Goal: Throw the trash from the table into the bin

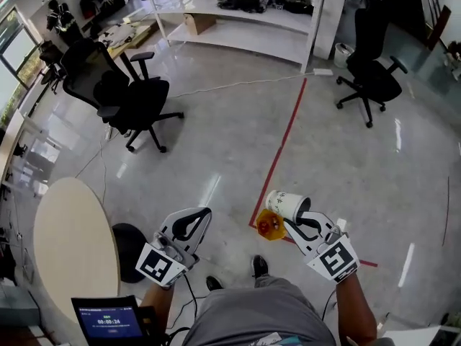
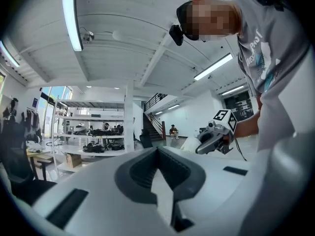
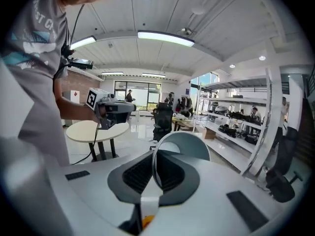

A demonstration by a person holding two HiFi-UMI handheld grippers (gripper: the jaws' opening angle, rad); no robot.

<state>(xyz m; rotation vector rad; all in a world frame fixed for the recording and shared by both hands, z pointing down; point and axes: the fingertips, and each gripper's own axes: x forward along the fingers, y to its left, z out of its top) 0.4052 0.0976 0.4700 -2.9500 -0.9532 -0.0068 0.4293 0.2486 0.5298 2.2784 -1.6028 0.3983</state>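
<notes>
The right gripper point(image 1: 297, 219) has its fingers pinched on the rim of a white paper cup point(image 1: 285, 203), held above the floor point(image 1: 216, 143), an orange scrap point(image 1: 269, 226) just under it. The left gripper point(image 1: 204, 213) has its fingers closed together, empty. A round table point(image 1: 72, 236) stands left; black office chairs point(image 1: 137, 99) lie beyond.

A white paper cup point(image 1: 285, 205) is gripped in the right tongs point(image 1: 302, 220), held right over the near end of the red floor line point(image 1: 284, 139). An orange object point(image 1: 269, 226) is seen just under the cup, at that same end. The left tongs point(image 1: 196, 220) are held left of the line, nothing carried. Farther left, a round tabletop point(image 1: 68, 244) is seen. One black office chair point(image 1: 133, 96) is parked left of the line, a second chair point(image 1: 371, 78) right of it.
</notes>
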